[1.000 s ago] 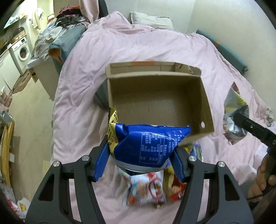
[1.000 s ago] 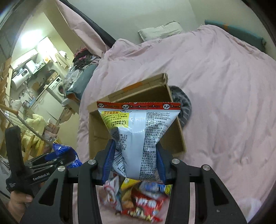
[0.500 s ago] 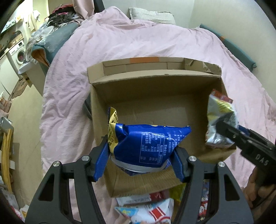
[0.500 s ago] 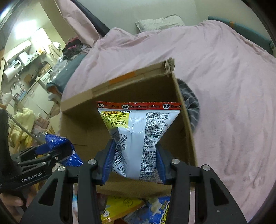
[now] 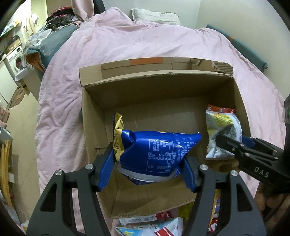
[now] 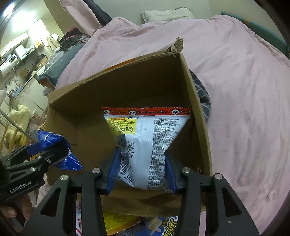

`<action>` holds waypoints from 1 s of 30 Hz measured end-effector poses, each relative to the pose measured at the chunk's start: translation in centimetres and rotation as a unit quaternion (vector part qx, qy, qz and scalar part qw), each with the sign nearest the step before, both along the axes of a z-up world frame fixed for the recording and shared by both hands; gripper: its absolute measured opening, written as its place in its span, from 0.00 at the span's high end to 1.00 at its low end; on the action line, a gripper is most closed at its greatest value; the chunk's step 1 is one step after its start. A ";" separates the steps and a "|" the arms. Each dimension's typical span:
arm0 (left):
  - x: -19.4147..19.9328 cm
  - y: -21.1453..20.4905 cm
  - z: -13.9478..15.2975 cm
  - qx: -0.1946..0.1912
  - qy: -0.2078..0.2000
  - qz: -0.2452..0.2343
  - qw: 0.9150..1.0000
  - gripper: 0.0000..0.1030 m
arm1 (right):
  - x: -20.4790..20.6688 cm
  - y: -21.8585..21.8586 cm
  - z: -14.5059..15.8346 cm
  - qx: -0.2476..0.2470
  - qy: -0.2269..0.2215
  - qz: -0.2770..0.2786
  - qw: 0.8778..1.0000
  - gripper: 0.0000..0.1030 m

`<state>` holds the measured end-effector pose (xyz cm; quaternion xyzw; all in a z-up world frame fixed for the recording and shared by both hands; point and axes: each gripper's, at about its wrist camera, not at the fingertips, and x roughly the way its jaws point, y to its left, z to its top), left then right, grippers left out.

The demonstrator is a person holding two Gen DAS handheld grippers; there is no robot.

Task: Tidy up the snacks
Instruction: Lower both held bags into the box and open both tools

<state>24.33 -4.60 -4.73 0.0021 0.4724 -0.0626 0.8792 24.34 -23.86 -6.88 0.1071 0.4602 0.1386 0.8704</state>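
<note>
An open cardboard box [image 5: 163, 87] [image 6: 126, 87] lies on the pink bed. My left gripper [image 5: 147, 161] is shut on a blue snack bag [image 5: 155, 152] and holds it over the box's near left part; the bag also shows in the right wrist view [image 6: 56, 150]. My right gripper [image 6: 143, 159] is shut on a silver snack bag with a red top band [image 6: 146, 138] and holds it inside the box by its right wall; it also shows in the left wrist view [image 5: 222, 132]. The box floor I can see is bare.
Several loose snack packets [image 5: 154, 225] [image 6: 130, 225] lie on the bed just in front of the box. A grey striped cloth [image 6: 203, 98] sits behind the box's right wall. The pink duvet [image 5: 145, 40] spreads all around; a pillow [image 5: 154, 16] lies at the far end.
Both grippers have moved forward with their bags, from above the snack pile to over and inside the box. The box now fills more of both views.
</note>
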 end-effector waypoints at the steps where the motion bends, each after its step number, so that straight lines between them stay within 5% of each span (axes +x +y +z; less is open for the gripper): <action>1: 0.0 0.0 0.0 0.002 -0.001 0.001 1.000 0.39 | 0.0 0.2 0.1 0.000 -0.001 0.004 1.000 0.52; 6: 0.6 0.7 0.1 -0.015 0.014 0.017 1.000 0.35 | -0.9 0.7 0.7 -0.004 -0.029 0.019 0.999 0.51; 8: 0.6 1.3 0.6 -0.047 0.021 0.022 0.998 0.27 | -0.8 0.8 0.7 -0.008 -0.032 0.017 0.999 0.50; 11: -0.2 1.8 1.4 -0.046 -0.007 0.026 0.999 0.06 | -0.6 0.6 0.8 0.000 -0.030 0.006 1.000 0.32; 13: -0.6 2.1 1.7 -0.025 -0.024 0.031 0.999 0.06 | -0.5 0.6 0.9 0.007 -0.030 0.002 1.000 0.17; 30: -3.1 3.0 3.7 -0.039 -0.044 0.046 0.997 0.06 | -4.5 0.2 4.0 0.025 -0.052 0.008 0.998 0.12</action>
